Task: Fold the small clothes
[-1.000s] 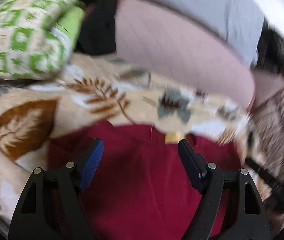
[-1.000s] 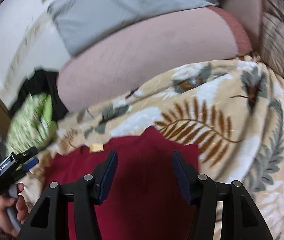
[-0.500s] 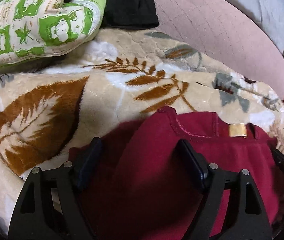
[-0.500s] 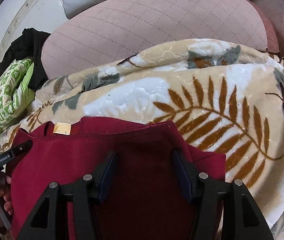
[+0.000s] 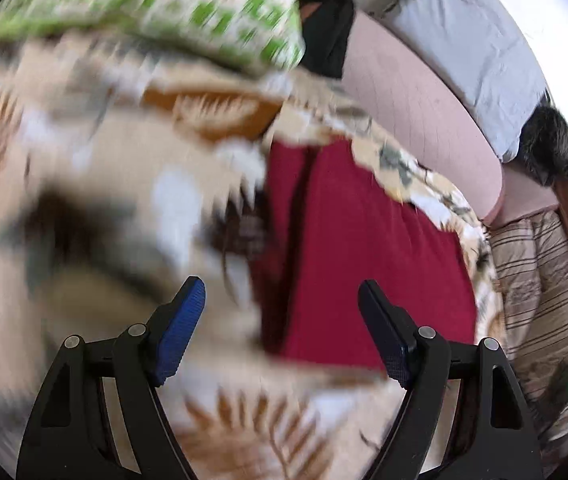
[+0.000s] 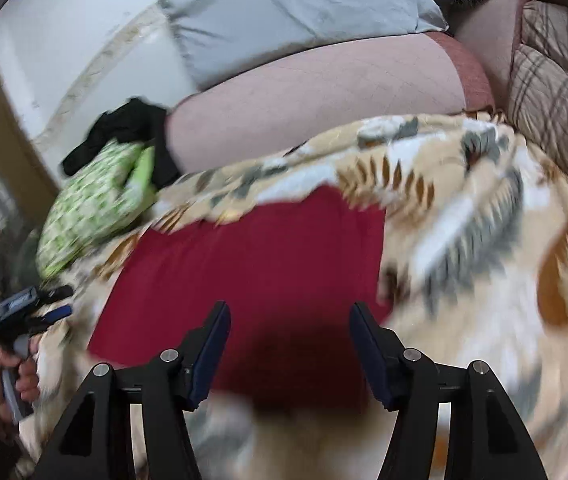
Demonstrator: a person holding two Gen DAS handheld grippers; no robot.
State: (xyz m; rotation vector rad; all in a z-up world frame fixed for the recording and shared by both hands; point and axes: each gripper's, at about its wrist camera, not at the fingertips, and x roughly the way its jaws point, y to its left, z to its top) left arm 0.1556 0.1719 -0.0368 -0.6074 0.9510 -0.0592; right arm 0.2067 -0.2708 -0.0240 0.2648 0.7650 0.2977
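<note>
- Both spread, gripping nothing: left hand-held gripper (image 5: 280, 320), right hand-held gripper (image 6: 288, 340)
- Risks snagging plush blanket (image 6: 484, 240) beneath red garment (image 6: 252, 264) at 12 o'clock, ruining fold

A home bedroom: leaf-print blanket (image 6: 484, 208), grey pillow (image 6: 292, 12), quilted pink bedding (image 6: 316, 96)

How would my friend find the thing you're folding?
Look at the big beige blanket with brown fern leaves spread over the bed. Lying flat on its middle is a dark red garment. It is the only plain, one-colour cloth there, unlike the green-and-white patterned bundle beside it.
</note>
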